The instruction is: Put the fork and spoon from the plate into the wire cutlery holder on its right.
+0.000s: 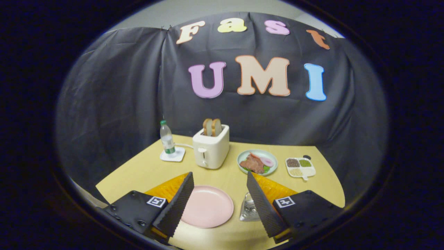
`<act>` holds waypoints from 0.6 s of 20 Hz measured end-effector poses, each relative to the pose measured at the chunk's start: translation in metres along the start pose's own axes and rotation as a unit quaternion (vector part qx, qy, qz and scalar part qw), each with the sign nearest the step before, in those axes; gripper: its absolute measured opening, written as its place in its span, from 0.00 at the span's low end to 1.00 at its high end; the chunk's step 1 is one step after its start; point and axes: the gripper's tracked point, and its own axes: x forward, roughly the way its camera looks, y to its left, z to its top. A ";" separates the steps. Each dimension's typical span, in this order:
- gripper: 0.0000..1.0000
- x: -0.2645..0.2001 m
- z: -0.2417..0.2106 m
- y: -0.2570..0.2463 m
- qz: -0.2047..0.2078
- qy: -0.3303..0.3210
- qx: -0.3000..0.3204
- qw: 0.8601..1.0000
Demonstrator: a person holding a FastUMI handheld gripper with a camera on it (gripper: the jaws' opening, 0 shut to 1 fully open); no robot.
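A round pink plate (208,206) lies on the yellow table (225,239), between my fingers and just beyond them; its visible face is plain pink. Right of the plate stands the small silvery wire cutlery holder (247,208), partly hidden behind my right finger (264,205). What it holds is too small to make out. My gripper (219,177) hovers above the table's near side, open wide, with nothing between the ridged black pads. The left finger (176,205) overlaps the plate's left rim.
Farther back stand a white toaster (211,149) with two bread slices, a water bottle (167,139) on a white coaster, a pale green plate (257,161) of meat and a white divided dish (300,167) of grains. The table ends close at left and right.
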 end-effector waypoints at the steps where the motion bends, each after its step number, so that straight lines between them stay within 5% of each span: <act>1: 0.98 -0.001 0.006 0.000 -0.011 -0.020 0.002 1.000; 8: 0.98 -0.015 0.026 -0.006 -0.052 -0.111 0.006 0.992; 12: 0.98 -0.018 0.043 0.002 -0.042 -0.142 -0.002 0.989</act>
